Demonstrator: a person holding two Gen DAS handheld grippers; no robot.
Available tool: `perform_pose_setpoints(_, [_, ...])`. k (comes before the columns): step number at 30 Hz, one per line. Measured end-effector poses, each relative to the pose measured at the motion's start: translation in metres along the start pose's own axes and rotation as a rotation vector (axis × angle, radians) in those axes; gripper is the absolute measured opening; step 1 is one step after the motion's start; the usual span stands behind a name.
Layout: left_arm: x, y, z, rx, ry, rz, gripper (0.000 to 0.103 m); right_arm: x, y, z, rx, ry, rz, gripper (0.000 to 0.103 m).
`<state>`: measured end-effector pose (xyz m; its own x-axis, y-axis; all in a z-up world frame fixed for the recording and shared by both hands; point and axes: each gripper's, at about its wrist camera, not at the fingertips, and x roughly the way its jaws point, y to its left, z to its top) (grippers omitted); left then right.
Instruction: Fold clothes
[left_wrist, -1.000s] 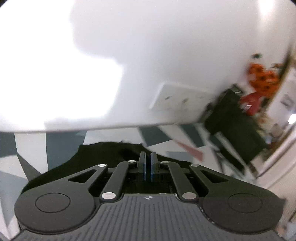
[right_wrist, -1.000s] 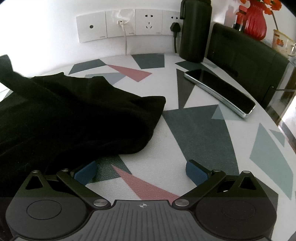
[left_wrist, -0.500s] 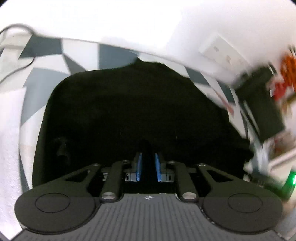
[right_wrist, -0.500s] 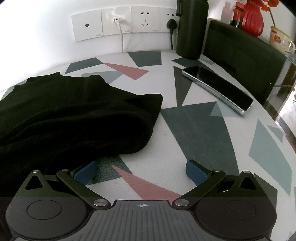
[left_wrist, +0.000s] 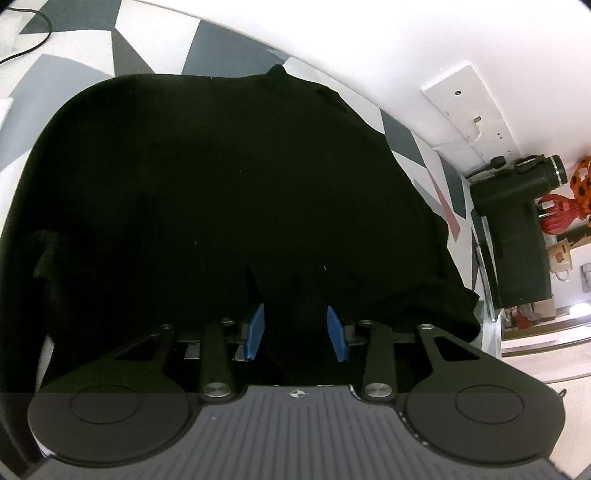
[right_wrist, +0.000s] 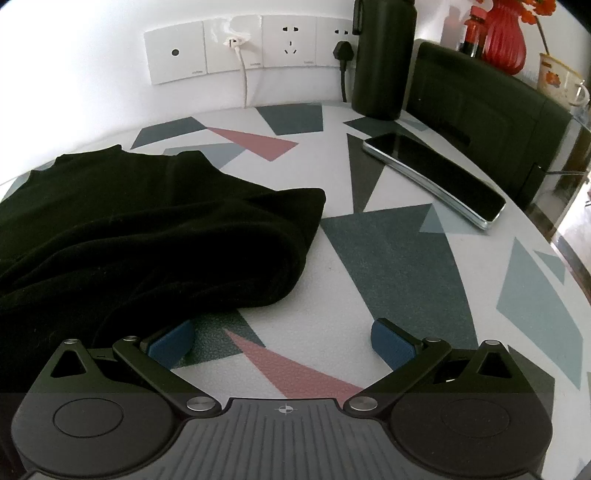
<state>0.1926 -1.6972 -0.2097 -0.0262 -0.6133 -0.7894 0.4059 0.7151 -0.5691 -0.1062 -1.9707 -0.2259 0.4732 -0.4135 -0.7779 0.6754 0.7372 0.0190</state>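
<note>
A black garment lies spread on the patterned table and fills most of the left wrist view. My left gripper hovers over its near edge, open, its blue pads apart with a ridge of the black cloth lying between them. In the right wrist view the garment lies bunched at the left, with a folded end pointing to the right. My right gripper stands wide open low over the table. Its left pad sits at the garment's edge and its right pad is over bare tabletop.
A phone lies at the right of the table. A black bottle stands by the wall sockets, where a white cable and a black plug are fitted. A dark chair back, a red vase and a mug are far right.
The left gripper swung from facing the wall down over the garment and its jaws went from shut to open. The lifted cloth has dropped flat. The right gripper barely moved.
</note>
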Motion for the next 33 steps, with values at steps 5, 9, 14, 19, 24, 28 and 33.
perform_pose_setpoints(5, [-0.008, 0.003, -0.01, -0.046, 0.032, -0.022, 0.038, -0.001, 0.001, 0.0, 0.001, -0.002, -0.001, 0.102])
perform_pose_setpoints(9, [-0.013, -0.001, -0.013, -0.037, 0.025, -0.01, 0.038, 0.0, 0.001, 0.0, 0.002, 0.002, -0.002, 0.102])
perform_pose_setpoints(14, [-0.011, 0.001, -0.017, -0.034, 0.048, 0.027, 0.038, 0.0, 0.0, 0.0, 0.001, 0.001, -0.001, 0.102])
perform_pose_setpoints(19, [-0.007, 0.005, -0.023, -0.074, 0.036, -0.026, 0.037, 0.001, -0.001, 0.0, 0.001, 0.001, -0.001, 0.102])
perform_pose_setpoints(24, [-0.006, 0.001, -0.021, -0.092, 0.026, -0.092, 0.037, 0.0, -0.001, 0.0, 0.001, -0.002, -0.001, 0.102])
perform_pose_setpoints(28, [0.002, 0.003, -0.024, -0.113, 0.052, -0.049, 0.037, 0.001, -0.001, 0.0, 0.0, 0.002, 0.0, 0.102])
perform_pose_setpoints(33, [0.005, 0.004, -0.03, -0.112, 0.061, -0.072, 0.037, 0.0, -0.001, 0.0, -0.002, -0.001, 0.003, 0.102])
